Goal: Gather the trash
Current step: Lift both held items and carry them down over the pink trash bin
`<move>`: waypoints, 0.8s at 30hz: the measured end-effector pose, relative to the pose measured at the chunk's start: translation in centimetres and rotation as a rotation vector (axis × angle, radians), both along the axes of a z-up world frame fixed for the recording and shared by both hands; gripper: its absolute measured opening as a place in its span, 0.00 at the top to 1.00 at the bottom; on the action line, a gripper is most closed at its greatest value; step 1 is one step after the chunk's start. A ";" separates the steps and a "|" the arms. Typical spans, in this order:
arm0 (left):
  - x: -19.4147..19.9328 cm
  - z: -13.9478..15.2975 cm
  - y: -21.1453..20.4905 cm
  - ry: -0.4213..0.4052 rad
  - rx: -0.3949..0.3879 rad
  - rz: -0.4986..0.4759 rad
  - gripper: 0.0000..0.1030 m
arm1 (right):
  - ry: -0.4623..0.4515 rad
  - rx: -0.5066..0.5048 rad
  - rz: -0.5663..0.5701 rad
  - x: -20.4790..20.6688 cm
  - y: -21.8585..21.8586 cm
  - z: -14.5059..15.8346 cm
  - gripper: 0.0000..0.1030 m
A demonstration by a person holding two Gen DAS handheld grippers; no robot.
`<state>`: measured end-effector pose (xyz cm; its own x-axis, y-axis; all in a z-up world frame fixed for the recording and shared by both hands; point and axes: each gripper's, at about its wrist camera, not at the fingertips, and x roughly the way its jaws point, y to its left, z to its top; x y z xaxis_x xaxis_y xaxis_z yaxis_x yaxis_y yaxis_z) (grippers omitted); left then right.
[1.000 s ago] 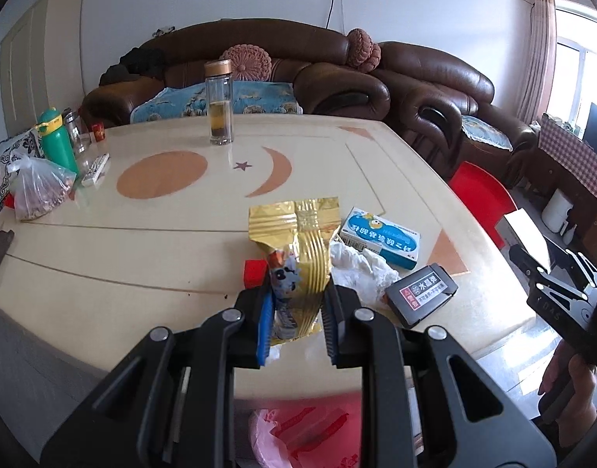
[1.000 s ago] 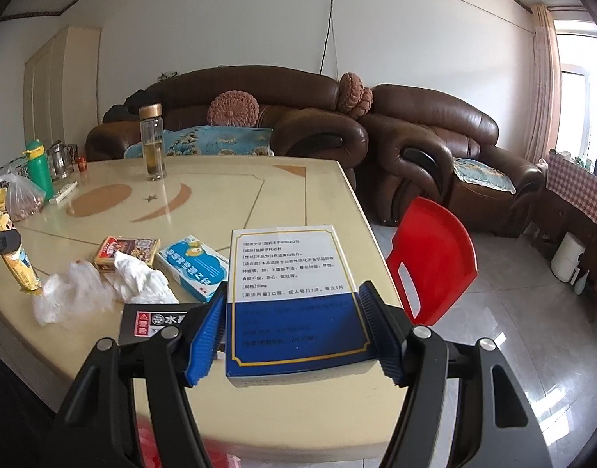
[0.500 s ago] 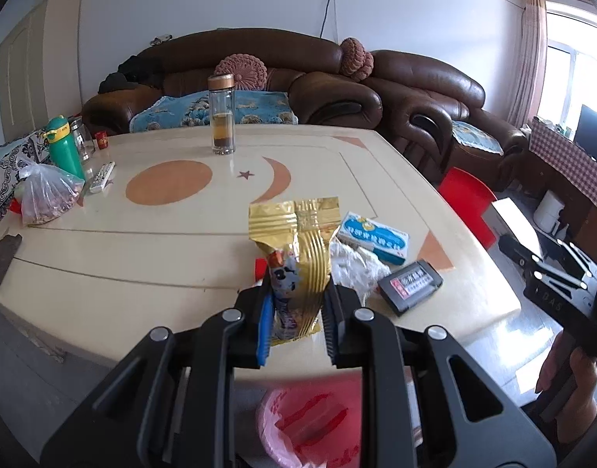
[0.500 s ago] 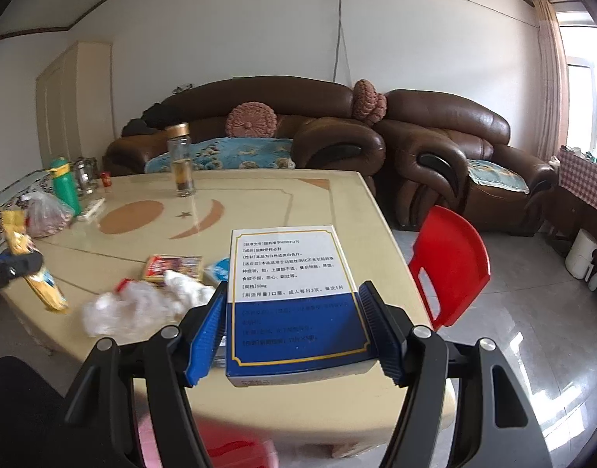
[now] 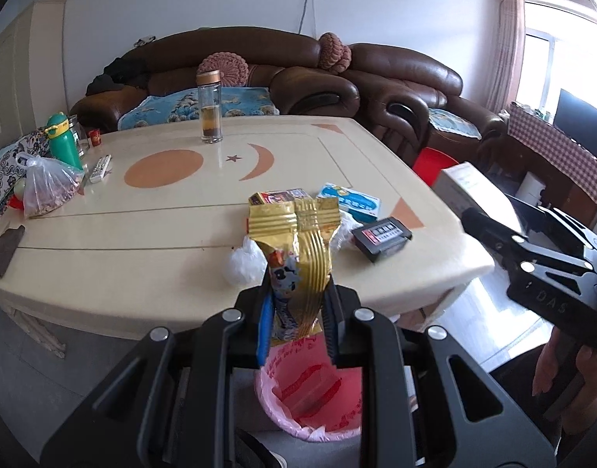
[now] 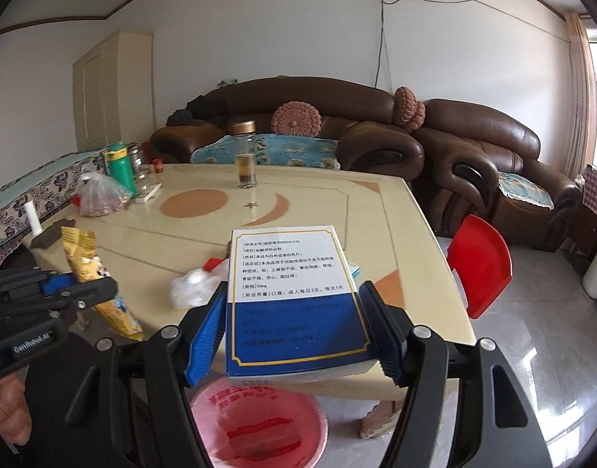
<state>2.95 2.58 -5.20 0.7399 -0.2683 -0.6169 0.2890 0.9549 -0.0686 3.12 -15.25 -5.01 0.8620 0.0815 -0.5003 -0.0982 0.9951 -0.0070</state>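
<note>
Left wrist view: the left gripper (image 5: 296,312) has its jaws pinched on a gold snack wrapper (image 5: 298,245), which stands upright between the blue pads and hangs over the pink-lined trash bin (image 5: 310,397) on the floor just off the table's near edge. Behind the wrapper, on the cream table (image 5: 142,241), lie a crumpled white plastic wad (image 5: 242,265), a black box (image 5: 380,238), a light blue box (image 5: 351,202) and a small red-and-gold packet (image 5: 281,196), all clustered near each other. Farther back stands a glass bottle with a gold cap (image 5: 210,107), and at the far left a green bottle (image 5: 62,140) next to a plastic bag of reddish stuff (image 5: 47,189). From the right wrist, the right gripper (image 6: 294,323) is clamped on a blue-and-white medicine box (image 6: 290,300), its jaws pressed against both long sides, the box held flat above the same bin (image 6: 259,425). A red chair (image 6: 480,257) sits beside the table, with a brown leather sofa (image 6: 376,136) behind.
</note>
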 end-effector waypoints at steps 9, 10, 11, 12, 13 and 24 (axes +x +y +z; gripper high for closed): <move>-2.2 -0.8 -0.4 0.000 0.014 -0.039 0.79 | 0.036 -0.014 0.028 -2.8 2.0 -0.2 0.37; -2.2 -1.0 -0.5 0.004 0.015 -0.042 0.79 | 0.041 -0.015 0.028 -2.7 2.0 -0.3 0.37; -2.3 -1.3 -0.5 0.013 0.015 -0.046 0.79 | 0.049 -0.017 0.026 -2.9 2.1 -0.6 0.37; -2.3 -1.7 -0.5 0.022 0.015 -0.050 0.79 | 0.057 -0.017 0.022 -3.1 2.1 -0.9 0.37; -2.4 -1.9 -0.5 0.026 0.015 -0.052 0.79 | 0.067 -0.018 0.018 -3.1 2.1 -1.2 0.37; -1.5 -6.9 -1.1 0.136 0.038 -0.072 0.79 | 0.223 -0.009 -0.015 -2.2 1.5 -7.1 0.37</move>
